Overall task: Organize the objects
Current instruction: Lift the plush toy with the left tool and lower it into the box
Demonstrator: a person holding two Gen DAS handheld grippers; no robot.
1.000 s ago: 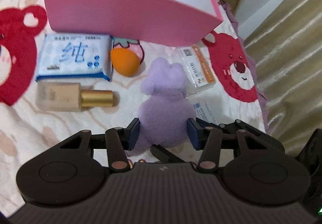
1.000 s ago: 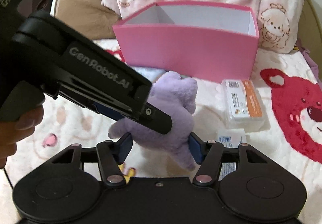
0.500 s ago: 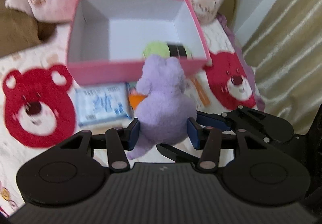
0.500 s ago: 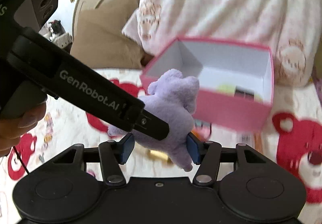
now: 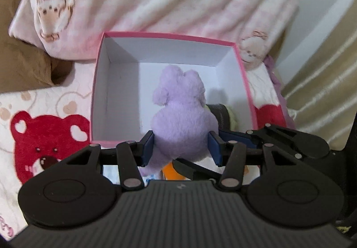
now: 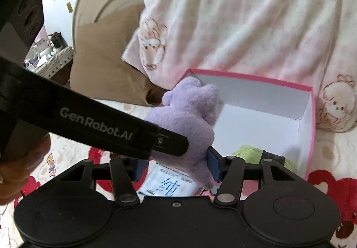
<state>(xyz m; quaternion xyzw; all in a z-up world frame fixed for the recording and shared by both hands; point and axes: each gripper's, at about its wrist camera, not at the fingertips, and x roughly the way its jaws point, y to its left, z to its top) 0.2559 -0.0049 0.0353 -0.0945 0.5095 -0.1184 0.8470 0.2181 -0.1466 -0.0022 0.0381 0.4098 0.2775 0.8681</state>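
Here, in the left wrist view, our left gripper (image 5: pixel 181 145) is clenched on the purple plush toy (image 5: pixel 181 112), which hangs over the open pink box (image 5: pixel 101 65), above a green-and-black item (image 5: pixel 223 112) on its floor. In the right wrist view, our right gripper (image 6: pixel 176 164) also pinches the plush's lower part, above a tissue pack (image 6: pixel 169 185). We judge it best to lower both together toward the bare left floor, then release evenly.

You can read "GenRobot.AI" in grey letters along the black arm of the left gripper (image 6: pixel 171 143). The white-and-blue tissue packet (image 6: pixel 169 187) under it shows a large blue "纯"; its smaller print stays illegible.
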